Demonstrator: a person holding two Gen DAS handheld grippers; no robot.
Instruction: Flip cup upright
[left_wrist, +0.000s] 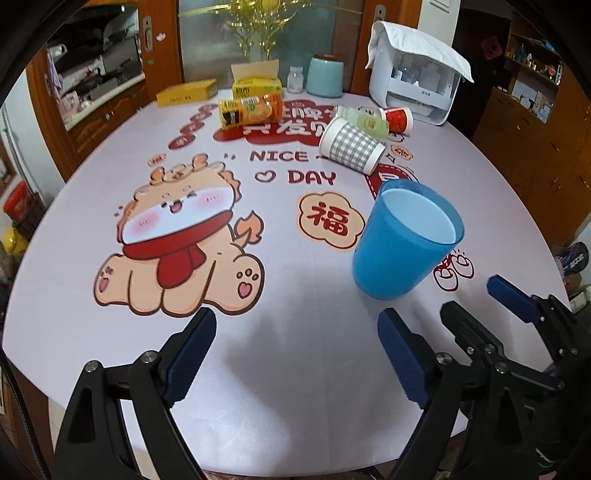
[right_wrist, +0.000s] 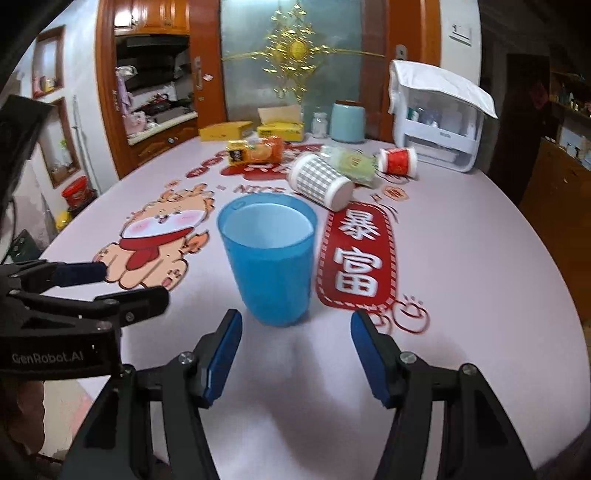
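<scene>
A blue plastic cup (left_wrist: 402, 240) stands upright on the table, mouth up; it also shows in the right wrist view (right_wrist: 271, 258). My right gripper (right_wrist: 295, 350) is open and empty, just in front of the cup with a gap to it; it also shows in the left wrist view (left_wrist: 465, 306). My left gripper (left_wrist: 295, 354) is open and empty, to the left of the cup near the table's front edge; one of its fingers (right_wrist: 79, 275) shows at the left in the right wrist view.
A grey checked cup (left_wrist: 349, 146), a green cup (left_wrist: 364, 118) and a red cup (left_wrist: 397, 119) lie on their sides further back. Snack packets (left_wrist: 251, 110), yellow boxes (left_wrist: 186, 93), a teal canister (left_wrist: 325, 76) and a white covered rack (left_wrist: 415, 79) stand at the far edge.
</scene>
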